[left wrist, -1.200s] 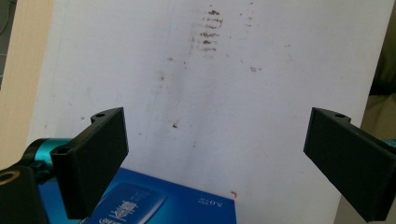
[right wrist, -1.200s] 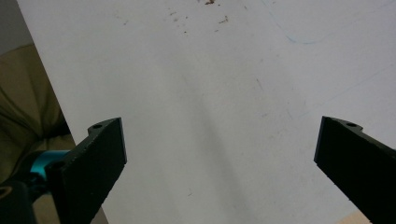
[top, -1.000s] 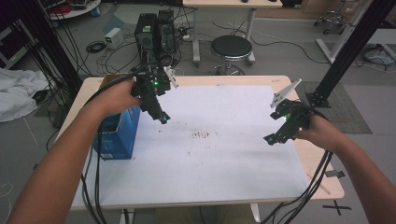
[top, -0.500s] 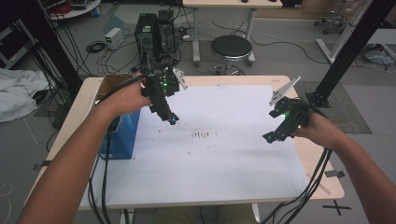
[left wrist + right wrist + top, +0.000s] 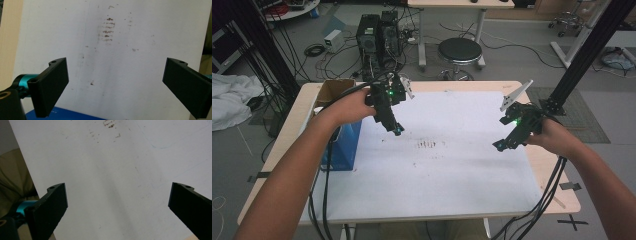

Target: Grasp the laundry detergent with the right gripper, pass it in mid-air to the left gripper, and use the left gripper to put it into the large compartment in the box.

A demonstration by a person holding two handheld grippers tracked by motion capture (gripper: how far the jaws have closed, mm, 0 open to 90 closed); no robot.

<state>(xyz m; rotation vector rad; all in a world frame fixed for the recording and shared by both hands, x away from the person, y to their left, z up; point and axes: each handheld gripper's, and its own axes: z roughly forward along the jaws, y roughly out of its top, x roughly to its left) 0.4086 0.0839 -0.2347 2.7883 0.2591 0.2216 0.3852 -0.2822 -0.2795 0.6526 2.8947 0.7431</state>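
The left gripper point(image 5: 396, 131) has swung away from the blue box point(image 5: 343, 145), which now sits just behind it at the surface's point(image 5: 452, 190) edge, and it hangs empty with jaws spread wide. The right gripper point(image 5: 499, 145) hovers well apart, also released. Nothing is grasped, so a pick from the box looks still ahead.

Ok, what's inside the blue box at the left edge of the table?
The blue box stands with its open brown flaps at the far end. The person's left forearm crosses over it, so its contents cannot be seen.
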